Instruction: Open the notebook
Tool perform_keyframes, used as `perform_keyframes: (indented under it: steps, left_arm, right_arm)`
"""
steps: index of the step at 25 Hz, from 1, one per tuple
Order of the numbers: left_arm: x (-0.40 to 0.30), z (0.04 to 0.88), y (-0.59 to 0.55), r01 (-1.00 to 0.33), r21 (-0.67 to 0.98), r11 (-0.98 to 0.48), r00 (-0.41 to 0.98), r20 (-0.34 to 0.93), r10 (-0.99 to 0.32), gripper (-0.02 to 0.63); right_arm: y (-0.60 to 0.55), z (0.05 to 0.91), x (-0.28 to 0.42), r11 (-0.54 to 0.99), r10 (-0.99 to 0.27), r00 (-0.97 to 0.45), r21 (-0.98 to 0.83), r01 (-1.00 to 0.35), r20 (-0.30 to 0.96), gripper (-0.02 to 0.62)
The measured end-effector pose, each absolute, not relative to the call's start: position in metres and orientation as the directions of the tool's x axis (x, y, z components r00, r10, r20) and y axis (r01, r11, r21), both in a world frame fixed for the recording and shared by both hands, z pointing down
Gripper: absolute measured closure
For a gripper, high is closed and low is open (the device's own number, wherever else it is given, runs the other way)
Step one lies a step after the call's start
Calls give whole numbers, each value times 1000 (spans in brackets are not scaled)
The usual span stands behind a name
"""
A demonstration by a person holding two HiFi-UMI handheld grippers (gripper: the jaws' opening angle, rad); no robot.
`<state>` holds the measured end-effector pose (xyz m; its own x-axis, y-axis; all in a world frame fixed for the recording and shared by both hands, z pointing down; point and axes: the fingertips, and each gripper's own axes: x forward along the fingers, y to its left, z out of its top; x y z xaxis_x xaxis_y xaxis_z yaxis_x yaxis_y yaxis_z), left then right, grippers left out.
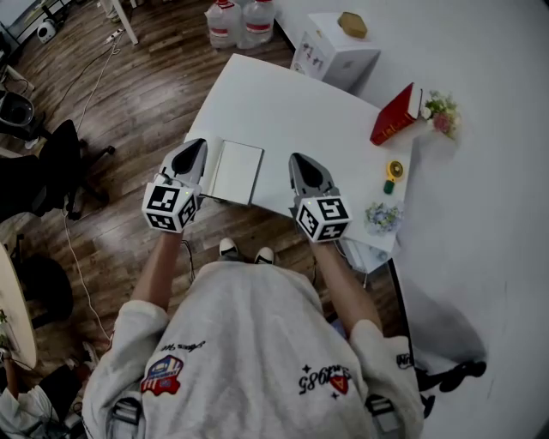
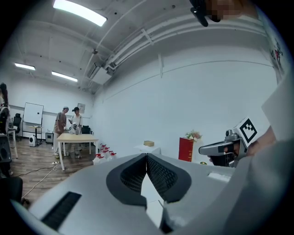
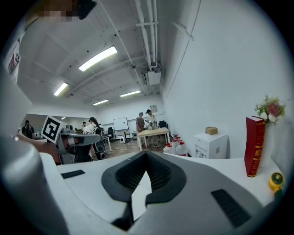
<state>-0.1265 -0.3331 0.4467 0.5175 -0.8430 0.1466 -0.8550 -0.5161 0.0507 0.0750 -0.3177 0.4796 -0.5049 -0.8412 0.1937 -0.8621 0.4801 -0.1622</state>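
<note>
A white notebook [image 1: 238, 171] lies flat near the front edge of the white table [image 1: 283, 111], with a darker strip along its left side. Whether its cover is open I cannot tell. My left gripper [image 1: 194, 155] hovers just left of the notebook, jaws shut and nothing between them. My right gripper [image 1: 302, 165] hangs a little to the notebook's right, also shut and empty. In the left gripper view the shut jaws [image 2: 146, 156] point level across the room, with the right gripper [image 2: 220, 148] showing at the right. The right gripper view shows its own shut jaws [image 3: 146, 153].
A red book [image 1: 395, 114] and flowers [image 1: 442, 111] stand at the table's far right, with a yellow roll [image 1: 394, 170] and a small posy [image 1: 382, 216] nearer. A white box [image 1: 339, 53] and water bottles [image 1: 240, 21] sit beyond. A black chair [image 1: 51, 171] stands on the left. People stand at a distant table [image 2: 76, 136].
</note>
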Motion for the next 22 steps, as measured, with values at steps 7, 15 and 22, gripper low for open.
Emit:
perform_keyframes:
  steps: [7,15,22]
  left_arm:
    - [-123,442,-335,-855,73,-514,519,133,-844,601]
    - [-123,445,-339,-856,70,-513,517,139,-844,601]
    - [-120,452,-339,-853,76,-516,521,155,-839,601]
  right_arm:
    - [-323,471,77,481,-846,-503,-153,-863,179,603]
    - [-324,470,78,484,-846,-504,-146,-863,176,603]
    - [-325,469,78,486,-847,-501,-124,-865,179,603]
